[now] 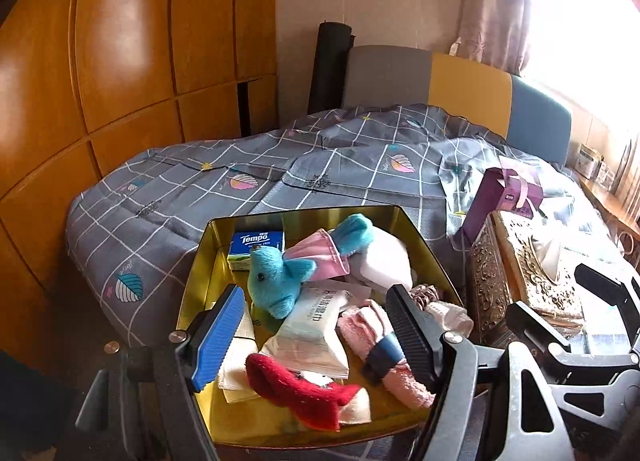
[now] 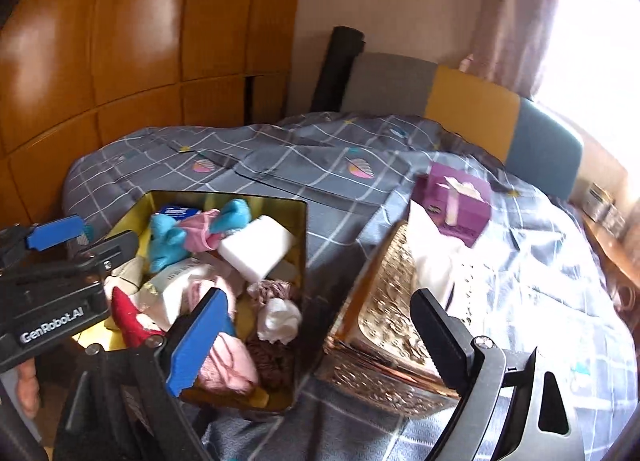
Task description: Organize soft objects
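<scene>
An open gold tin (image 1: 208,245) (image 2: 301,261) sits on the bed, full of soft things. In it lie a blue plush toy (image 1: 276,277) (image 2: 168,245), a red sock (image 1: 300,389) (image 2: 128,317), a pink sock (image 1: 368,333) (image 2: 230,365), a white sponge block (image 1: 384,261) (image 2: 256,251), a wipes pack (image 1: 312,325) and a balled white cloth (image 2: 280,319). My left gripper (image 1: 316,301) hovers over the tin, open with nothing between its pads. My right gripper (image 2: 320,301) stands open and empty above the gap between the tin and an ornate gold tissue box (image 2: 384,325) (image 1: 520,273).
A purple box (image 2: 460,201) (image 1: 500,193) lies behind the tissue box on the grey checked bedcover (image 2: 280,157). Wooden wardrobe doors (image 1: 120,61) stand at the left. A padded headboard (image 1: 468,89) and a bright curtained window close the back and right. A wooden side table (image 2: 616,245) stands far right.
</scene>
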Demonstrator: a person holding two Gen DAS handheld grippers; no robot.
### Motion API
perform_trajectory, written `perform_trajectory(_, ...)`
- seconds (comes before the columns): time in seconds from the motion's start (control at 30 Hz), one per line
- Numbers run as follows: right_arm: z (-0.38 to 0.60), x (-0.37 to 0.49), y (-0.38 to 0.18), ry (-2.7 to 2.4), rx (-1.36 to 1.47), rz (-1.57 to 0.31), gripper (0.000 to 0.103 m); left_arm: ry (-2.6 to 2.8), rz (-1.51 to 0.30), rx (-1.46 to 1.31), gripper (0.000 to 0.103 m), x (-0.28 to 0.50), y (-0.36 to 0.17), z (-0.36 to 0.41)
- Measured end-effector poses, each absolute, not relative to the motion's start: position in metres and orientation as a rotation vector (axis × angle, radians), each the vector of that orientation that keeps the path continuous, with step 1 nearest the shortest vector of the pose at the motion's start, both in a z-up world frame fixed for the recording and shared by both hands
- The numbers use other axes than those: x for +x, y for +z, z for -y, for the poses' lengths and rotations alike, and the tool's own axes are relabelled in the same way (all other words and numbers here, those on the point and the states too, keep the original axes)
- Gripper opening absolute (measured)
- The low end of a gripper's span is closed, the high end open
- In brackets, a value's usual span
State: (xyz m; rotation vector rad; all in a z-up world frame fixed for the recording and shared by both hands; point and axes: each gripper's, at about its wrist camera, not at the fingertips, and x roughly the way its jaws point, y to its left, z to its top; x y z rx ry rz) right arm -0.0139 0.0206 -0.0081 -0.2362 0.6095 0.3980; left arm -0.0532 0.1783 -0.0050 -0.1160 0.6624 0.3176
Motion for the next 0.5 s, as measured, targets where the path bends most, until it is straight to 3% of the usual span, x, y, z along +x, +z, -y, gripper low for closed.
perform_trajectory(0.5,-0.002,-0.012,-0.007,0.37,-0.176,-0.598,0.094,0.369,-0.629,-0.067,0.075,-0.055,0.002,-0.165)
